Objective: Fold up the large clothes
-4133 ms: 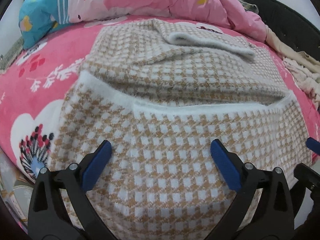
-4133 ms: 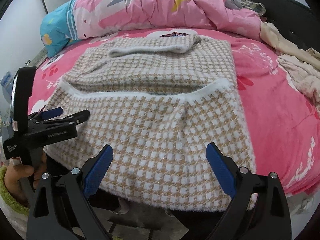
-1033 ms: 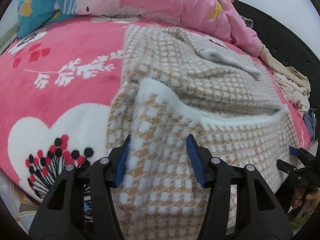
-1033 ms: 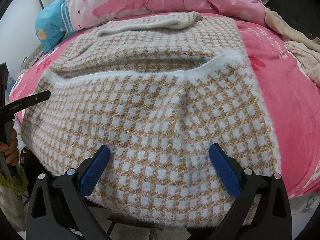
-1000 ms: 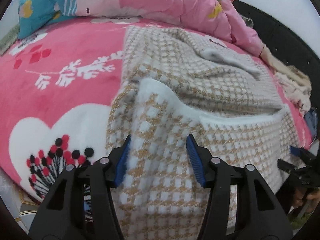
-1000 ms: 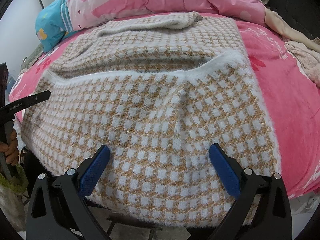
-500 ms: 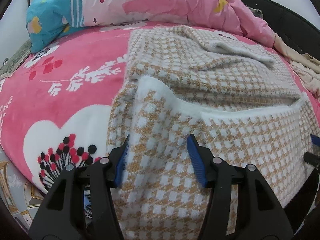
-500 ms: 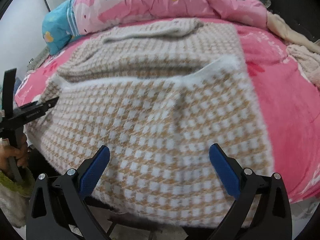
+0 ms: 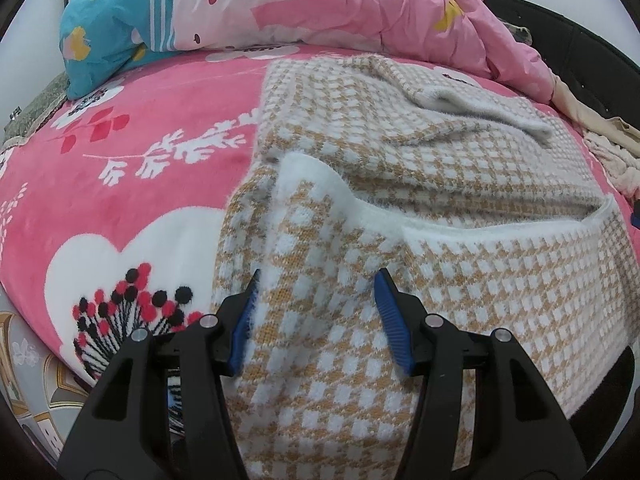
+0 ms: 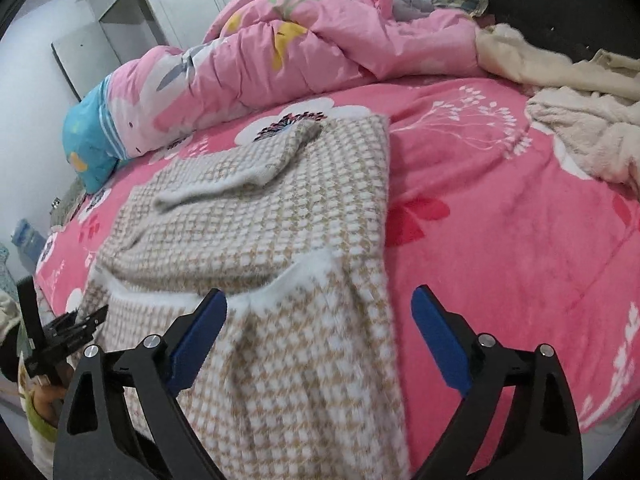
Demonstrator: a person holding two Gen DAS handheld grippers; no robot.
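A large tan-and-white checked knit garment (image 9: pixel 420 184) lies on the pink bed, its near part folded back with a white fuzzy hem (image 9: pixel 472 232), and it hangs over the bed's front edge. My left gripper (image 9: pixel 316 300) is half closed around a raised fold at the garment's near left corner, the cloth between its blue pads (image 9: pixel 390 320). My right gripper (image 10: pixel 320 320) is open over the garment's near right edge (image 10: pixel 320 360), holding nothing. The left gripper also shows at far left in the right wrist view (image 10: pixel 68 332).
A pink floral blanket (image 10: pixel 500 220) covers the bed. A rumpled pink duvet (image 10: pixel 320 48) and a blue pillow (image 9: pixel 108 36) lie at the back. Cream clothes (image 10: pixel 580 128) are piled at the right, by a black headboard (image 9: pixel 580 64).
My right gripper has swung right and up, from the garment's middle front to its right edge. My left gripper stays on the left corner fold, with the view tilted slightly.
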